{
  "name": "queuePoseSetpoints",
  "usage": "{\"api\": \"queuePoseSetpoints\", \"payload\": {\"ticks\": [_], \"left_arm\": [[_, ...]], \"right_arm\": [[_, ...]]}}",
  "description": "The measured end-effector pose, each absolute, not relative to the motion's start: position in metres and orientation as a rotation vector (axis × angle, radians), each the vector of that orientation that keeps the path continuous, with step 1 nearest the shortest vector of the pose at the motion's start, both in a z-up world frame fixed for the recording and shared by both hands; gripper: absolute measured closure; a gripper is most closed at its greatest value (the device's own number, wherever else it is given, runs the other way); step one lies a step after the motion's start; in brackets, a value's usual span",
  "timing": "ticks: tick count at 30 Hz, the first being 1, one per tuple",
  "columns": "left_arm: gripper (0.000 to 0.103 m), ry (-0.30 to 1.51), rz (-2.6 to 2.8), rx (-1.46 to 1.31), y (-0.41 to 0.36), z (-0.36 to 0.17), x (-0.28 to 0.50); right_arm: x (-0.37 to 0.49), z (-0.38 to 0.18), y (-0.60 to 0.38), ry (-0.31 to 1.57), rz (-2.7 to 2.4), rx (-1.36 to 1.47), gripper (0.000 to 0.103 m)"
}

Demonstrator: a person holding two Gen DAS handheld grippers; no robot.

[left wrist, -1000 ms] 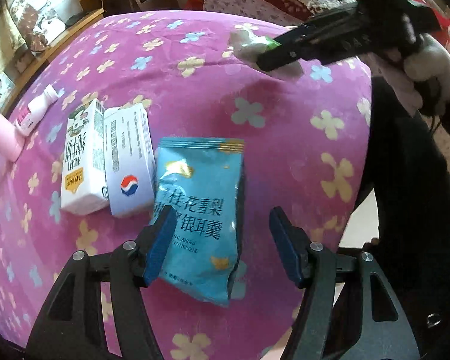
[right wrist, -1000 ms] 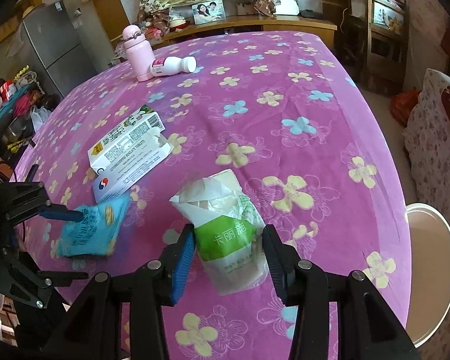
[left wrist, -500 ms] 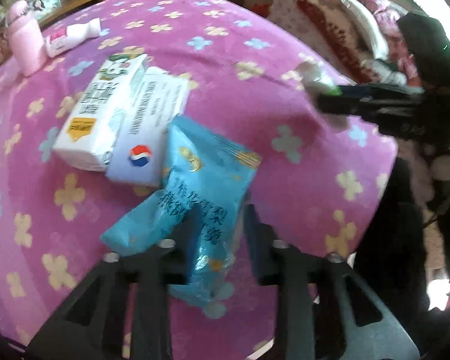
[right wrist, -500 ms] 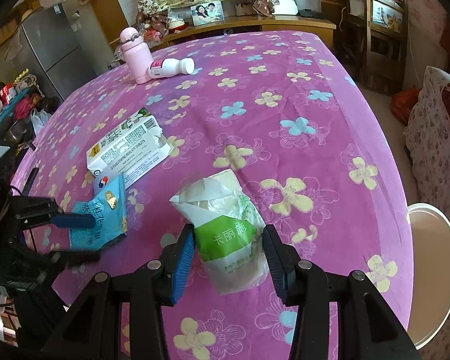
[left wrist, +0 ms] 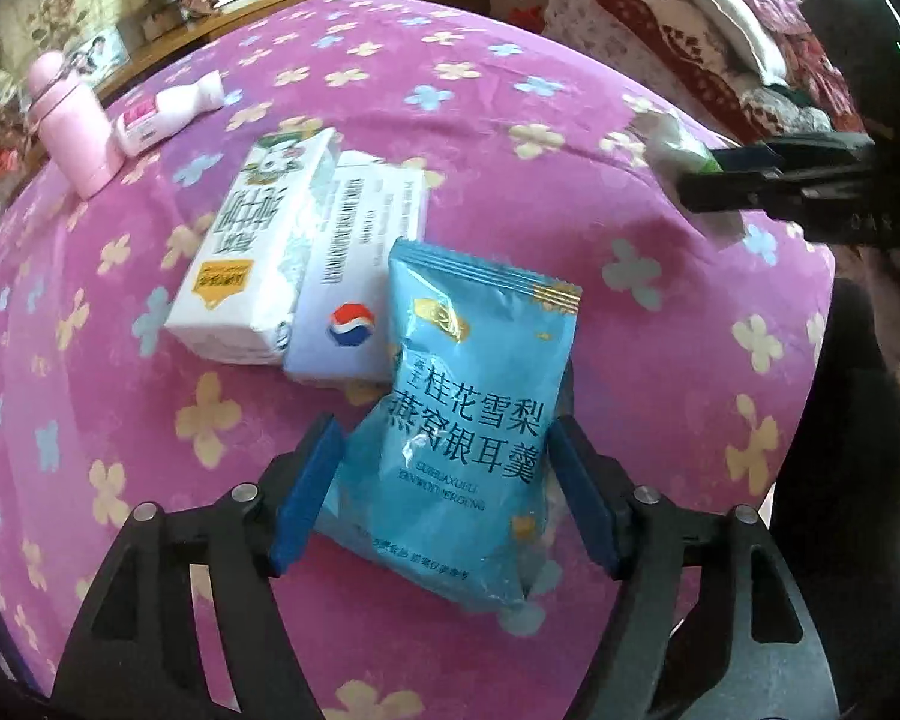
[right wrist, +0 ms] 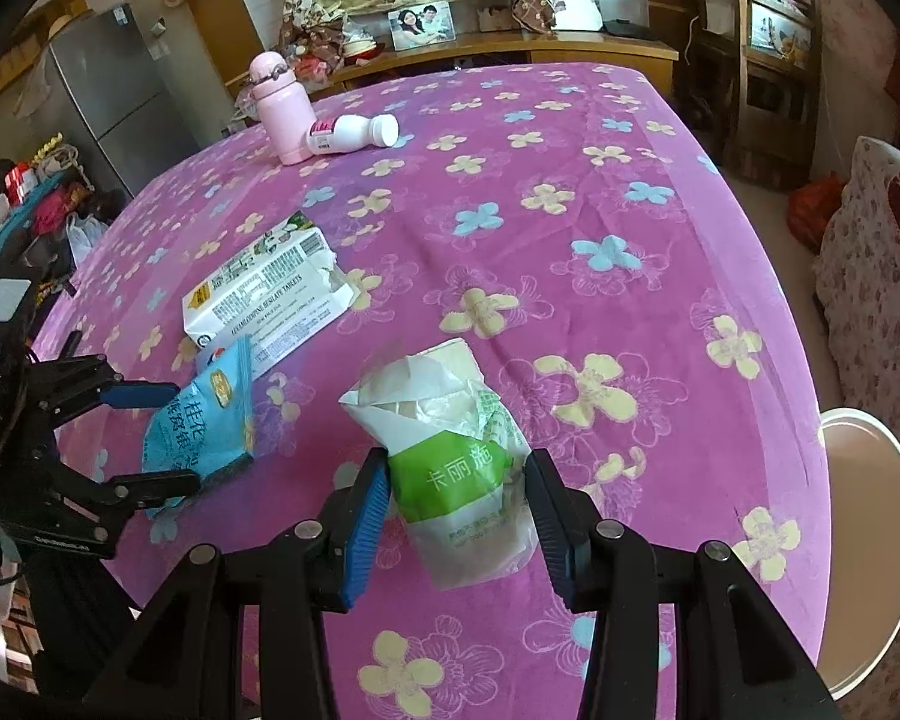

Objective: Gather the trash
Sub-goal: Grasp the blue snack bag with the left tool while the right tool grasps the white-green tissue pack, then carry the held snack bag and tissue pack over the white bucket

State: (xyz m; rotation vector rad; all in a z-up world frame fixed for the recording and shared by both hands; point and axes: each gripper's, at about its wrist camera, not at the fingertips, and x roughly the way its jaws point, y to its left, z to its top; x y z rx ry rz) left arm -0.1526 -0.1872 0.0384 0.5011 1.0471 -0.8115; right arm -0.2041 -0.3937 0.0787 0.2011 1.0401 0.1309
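I'm mid-pickup: my left gripper [left wrist: 444, 492] is opening its jaws around the blue snack packet [left wrist: 468, 414] lying at the table's [right wrist: 630, 180] near left edge, while my right gripper [right wrist: 456, 516] is holding the green-and-white bag [right wrist: 450, 468]. Next I'm needing a cleaner regrip. Only the right view is showing the white bin [right wrist: 882, 540] on the floor

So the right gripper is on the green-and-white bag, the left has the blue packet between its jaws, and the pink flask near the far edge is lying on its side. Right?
Not quite: the pink flask stands upright; the white bottle beside it is the one lying down, as the right wrist view shows. The right gripper does grip the green-and-white bag, and the blue packet sits between the left gripper's opening jaws.
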Motion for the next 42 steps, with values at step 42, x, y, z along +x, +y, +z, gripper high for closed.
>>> {"api": "queuePoseSetpoints", "payload": {"ticks": [42], "left_arm": [[0.062, 1.015, -0.804, 0.289, -0.309, 0.081, -0.176]], "right_arm": [[-0.256, 0.096, -0.486, 0.970, -0.068, 0.260, 0.060]]}}
